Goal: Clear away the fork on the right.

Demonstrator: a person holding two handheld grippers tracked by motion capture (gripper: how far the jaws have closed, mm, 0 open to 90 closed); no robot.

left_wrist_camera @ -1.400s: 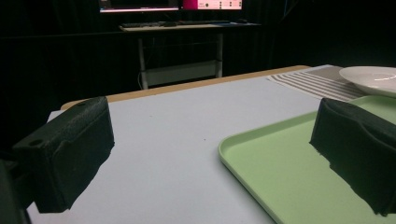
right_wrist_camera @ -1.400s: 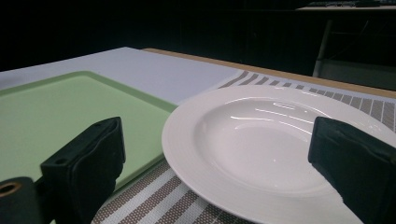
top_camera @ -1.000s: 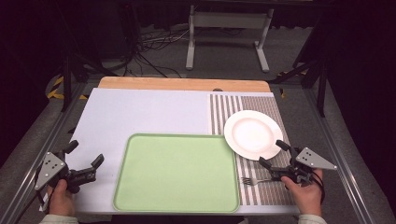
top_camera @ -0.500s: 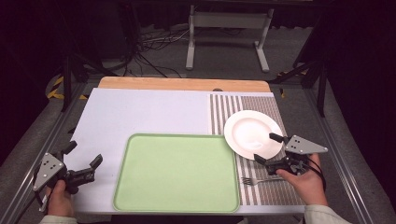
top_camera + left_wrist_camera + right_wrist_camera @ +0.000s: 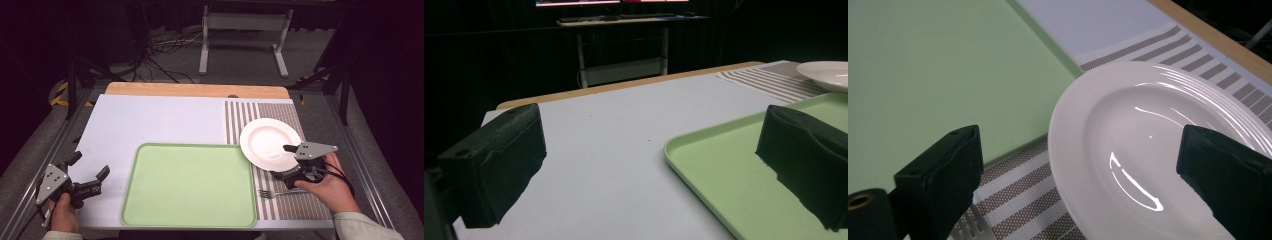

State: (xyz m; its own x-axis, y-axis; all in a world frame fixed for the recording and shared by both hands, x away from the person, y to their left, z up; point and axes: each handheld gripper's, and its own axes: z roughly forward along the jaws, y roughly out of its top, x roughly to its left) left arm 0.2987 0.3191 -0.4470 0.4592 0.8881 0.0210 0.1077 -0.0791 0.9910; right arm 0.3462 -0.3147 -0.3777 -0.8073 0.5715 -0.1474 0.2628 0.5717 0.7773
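Seen from the high view, the green tray (image 5: 189, 185) lies empty at lower centre, with the white plate (image 5: 270, 143) right of it on a striped placemat (image 5: 300, 202), its rim just overlapping the tray's upper right corner. A fork (image 5: 274, 193) lies below the plate. At lower right the right gripper (image 5: 284, 161) sits at the plate's near edge, jaws spread; judging by that, it is lined up to take the rim. At lower left the left gripper (image 5: 89, 173) hovers wide apart over the pale table (image 5: 150, 120), holding nothing.

From the left gripper view, both jaws stand far apart, tray corner (image 5: 744, 170) at right, plate (image 5: 826, 75) at upper right.

From the right gripper view, the jaws straddle the plate's rim (image 5: 1158, 150) without touching it; fork tines (image 5: 968, 231) peek at the bottom.
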